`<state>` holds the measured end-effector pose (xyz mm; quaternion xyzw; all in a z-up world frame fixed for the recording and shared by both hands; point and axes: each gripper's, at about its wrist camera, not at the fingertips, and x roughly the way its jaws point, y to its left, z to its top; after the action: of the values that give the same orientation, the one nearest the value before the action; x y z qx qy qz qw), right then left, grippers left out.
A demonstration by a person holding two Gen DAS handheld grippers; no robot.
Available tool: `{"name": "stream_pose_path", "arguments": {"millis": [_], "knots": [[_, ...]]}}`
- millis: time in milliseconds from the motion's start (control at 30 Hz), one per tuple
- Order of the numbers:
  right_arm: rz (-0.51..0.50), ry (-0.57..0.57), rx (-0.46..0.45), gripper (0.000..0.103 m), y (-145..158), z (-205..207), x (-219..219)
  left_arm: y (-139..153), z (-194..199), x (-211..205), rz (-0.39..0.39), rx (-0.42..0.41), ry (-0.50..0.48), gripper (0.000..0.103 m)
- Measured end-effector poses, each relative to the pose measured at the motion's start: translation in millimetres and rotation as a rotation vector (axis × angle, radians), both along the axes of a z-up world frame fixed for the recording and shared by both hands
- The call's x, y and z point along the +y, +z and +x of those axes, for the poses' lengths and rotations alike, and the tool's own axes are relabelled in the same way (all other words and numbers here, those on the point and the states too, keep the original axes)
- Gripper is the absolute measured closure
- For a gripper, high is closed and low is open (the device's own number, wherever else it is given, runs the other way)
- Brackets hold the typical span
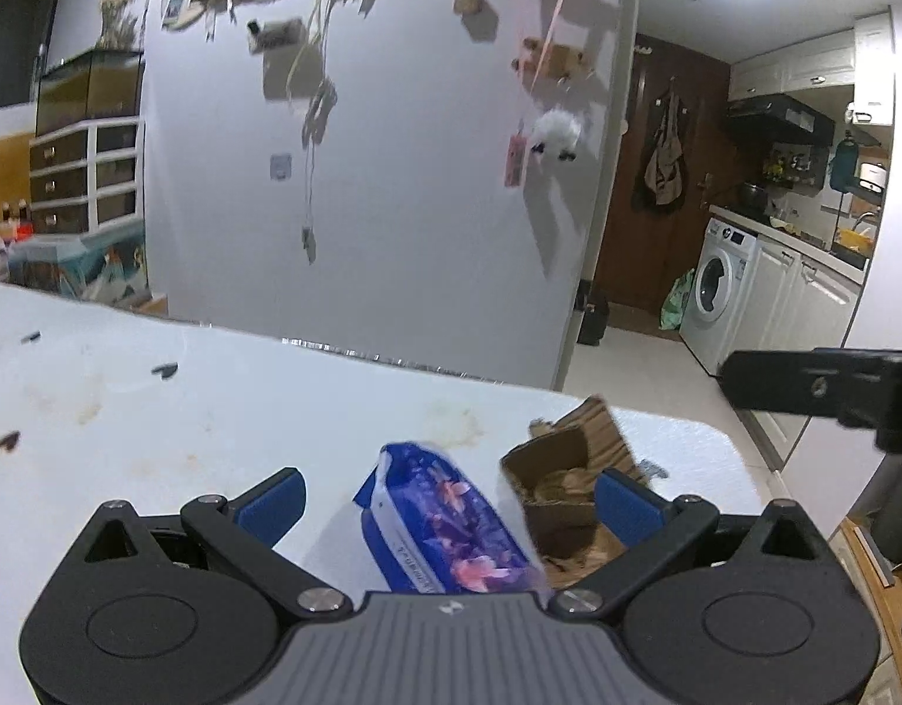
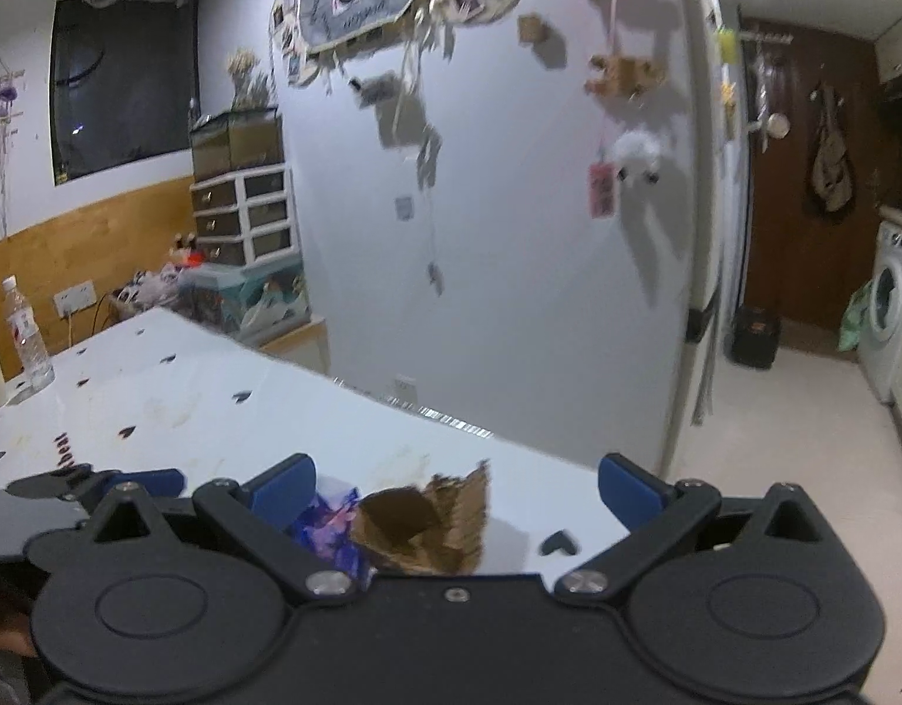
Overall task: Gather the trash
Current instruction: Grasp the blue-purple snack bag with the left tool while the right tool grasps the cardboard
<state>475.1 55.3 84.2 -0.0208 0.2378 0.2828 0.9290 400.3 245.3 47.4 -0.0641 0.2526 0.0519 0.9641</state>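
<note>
Blue-purple floral plastic packet (image 1: 445, 534) lies flat on table, near edge. Torn brown cardboard box scrap (image 1: 568, 487) just beside it, open, crumpled.

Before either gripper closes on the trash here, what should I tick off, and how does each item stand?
1. Left gripper open: ok.
2. Blue packet between the left fingers: ok.
3. Torn cardboard clear of the left gripper's right finger: not ok, it overlaps.
4. Right gripper open: ok.
5. Cardboard between the right fingers: ok.
6. Bin in view: not ok, none visible.
</note>
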Motion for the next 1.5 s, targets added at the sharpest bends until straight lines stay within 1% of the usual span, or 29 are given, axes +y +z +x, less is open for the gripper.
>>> {"name": "stream_pose_path", "arguments": {"millis": [133,333,500,633,733,800,833,867,900,1033,1133,1200,1267,1333,1400,1467,1500], "knots": [[-0.023,-0.005,0.055,0.000,-15,20,24,-9,7,11,-0.025,0.015,-0.016,0.000],[-0.048,-0.028,0.138,0.000,-37,48,53,-16,15,15,-0.028,0.040,-0.078,0.000],[-0.103,-0.019,0.199,0.000,-57,62,72,-26,22,13,-0.024,0.072,-0.107,0.000],[-0.161,-0.083,0.205,0.000,-70,69,80,-36,26,14,-0.036,0.098,-0.114,0.000],[-0.136,-0.104,0.227,0.000,-74,74,73,-40,26,15,-0.039,0.108,-0.111,0.000],[-0.111,-0.084,0.250,0.005,-76,75,67,-42,27,15,-0.047,0.114,-0.113,0.000],[-0.105,-0.084,0.254,0.022,-76,75,64,-44,27,15,-0.053,0.116,-0.114,0.000],[-0.097,-0.088,0.255,0.029,-76,74,61,-44,28,15,-0.061,0.120,-0.114,0.000],[-0.089,-0.093,0.257,0.033,-74,73,57,-46,29,15,-0.071,0.125,-0.114,0.000],[-0.099,-0.081,0.251,0.038,-71,67,45,-53,31,15,-0.107,0.140,-0.103,0.001],[-0.082,-0.077,0.245,0.040,-70,61,34,-54,31,17,-0.144,0.119,-0.071,0.001],[-0.065,-0.074,0.242,0.042,-70,56,26,-54,29,19,-0.174,0.103,-0.050,0.006],[-0.065,-0.079,0.230,0.043,-70,52,21,-55,28,19,-0.193,0.091,-0.036,0.008],[-0.064,-0.079,0.224,0.043,-69,48,18,-55,27,15,-0.184,0.084,-0.021,0.013],[-0.053,-0.081,0.221,0.044,-70,44,13,-55,26,10,-0.163,0.082,-0.018,0.024],[-0.040,-0.076,0.232,0.044,-72,41,10,-55,24,6,-0.149,0.078,-0.019,0.029],[-0.044,-0.075,0.233,0.044,-73,39,9,-55,24,4,-0.146,0.076,-0.021,0.034]]}}
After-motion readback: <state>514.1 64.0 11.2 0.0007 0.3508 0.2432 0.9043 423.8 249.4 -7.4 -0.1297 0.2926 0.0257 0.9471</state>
